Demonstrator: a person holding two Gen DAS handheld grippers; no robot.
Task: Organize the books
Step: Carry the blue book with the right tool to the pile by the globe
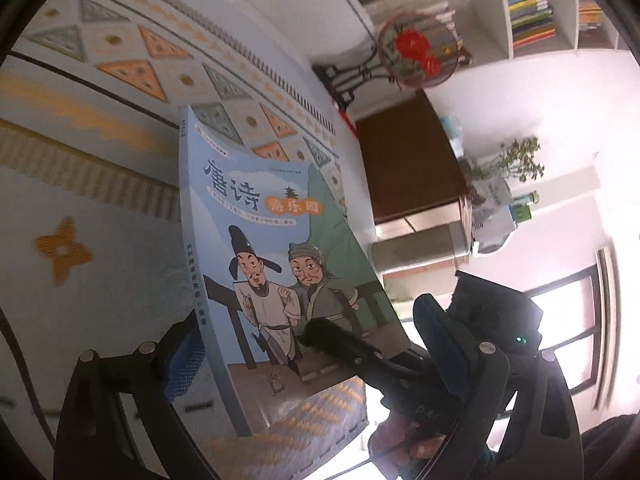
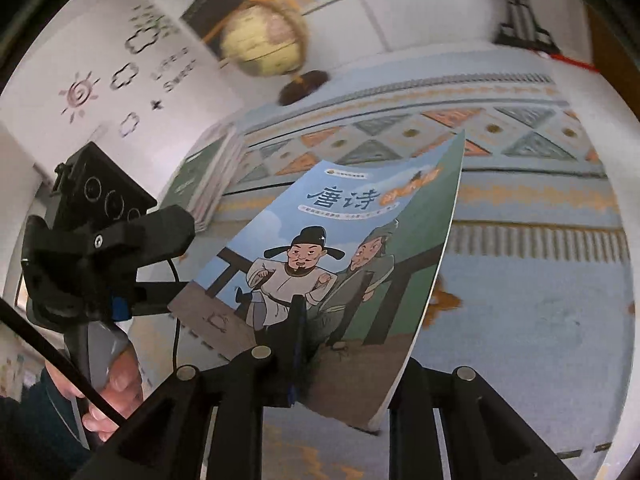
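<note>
**Blue book held off the patterned cloth by my right gripper**

Left wrist view: my left gripper (image 1: 304, 344) stands spread wide, fingers released, gripping nothing. The blue book (image 1: 260, 248) with two cartoon figures on its cover lies between its fingers, lifted above the patterned cloth (image 1: 100, 152). My right gripper (image 1: 320, 332) reaches in from the right and pinches the book's lower edge. A white bookshelf (image 1: 480, 4) with rows of books stands beyond the cloth's far edge.

Right wrist view: my right gripper (image 2: 298, 320) is clenched on the blue book (image 2: 360, 248) at its near edge; the cover tilts up. My left gripper (image 2: 120, 248) sits just beside the book's left corner, apart from it. A book stack (image 2: 208, 176) lies at the cloth's far left corner, a globe (image 2: 264, 40) behind it.
</note>
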